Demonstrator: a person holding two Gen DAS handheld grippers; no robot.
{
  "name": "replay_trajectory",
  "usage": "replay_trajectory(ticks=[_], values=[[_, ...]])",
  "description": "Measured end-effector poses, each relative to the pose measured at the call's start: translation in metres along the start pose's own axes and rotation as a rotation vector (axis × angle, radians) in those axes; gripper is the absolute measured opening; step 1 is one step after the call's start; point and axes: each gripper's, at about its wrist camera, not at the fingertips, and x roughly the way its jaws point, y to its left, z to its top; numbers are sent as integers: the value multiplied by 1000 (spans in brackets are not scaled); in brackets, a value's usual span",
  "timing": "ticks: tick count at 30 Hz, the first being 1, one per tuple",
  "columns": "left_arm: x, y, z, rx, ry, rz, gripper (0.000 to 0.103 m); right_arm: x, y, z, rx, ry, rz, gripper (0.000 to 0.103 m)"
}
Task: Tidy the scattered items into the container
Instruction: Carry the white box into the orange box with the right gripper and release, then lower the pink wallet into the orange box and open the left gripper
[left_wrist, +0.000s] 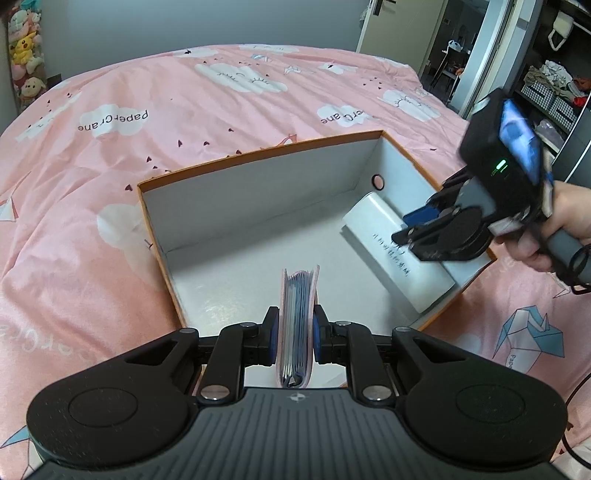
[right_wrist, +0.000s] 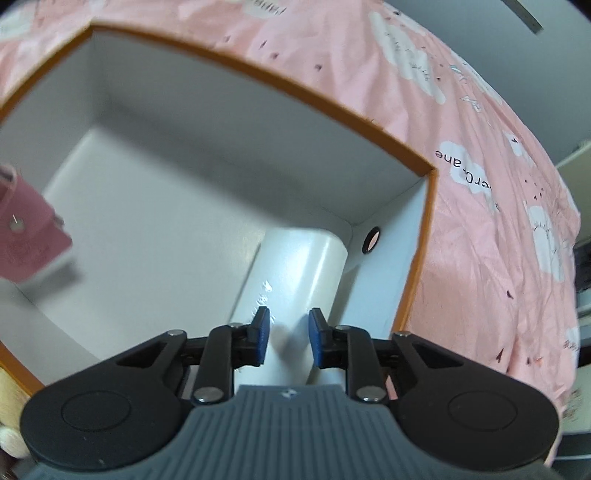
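Note:
An orange-edged box (left_wrist: 258, 147) with a white inside lies open on the bed. A white cylinder (left_wrist: 399, 254) lies inside along its right wall. My left gripper (left_wrist: 293, 338) is shut on a pink card wallet (left_wrist: 297, 317), held upright over the box's near edge. The wallet also shows in the right wrist view (right_wrist: 29, 236) at the left. My right gripper (right_wrist: 288, 334) is open and empty just above the cylinder (right_wrist: 295, 273), inside the box (right_wrist: 332, 99); it also shows in the left wrist view (left_wrist: 413, 229), held by a hand.
A pink bedspread (left_wrist: 221, 99) with cloud prints covers the bed all around the box. Shelves with clothes and bins (left_wrist: 554, 92) stand at the far right. Plush toys (left_wrist: 26, 55) hang at the far left wall.

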Motion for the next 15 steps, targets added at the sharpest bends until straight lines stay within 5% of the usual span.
replay_trajectory(ticks=[15], values=[[27,12,6,-53,142,-76,20,-33,8,-16,52,-106,43,33]])
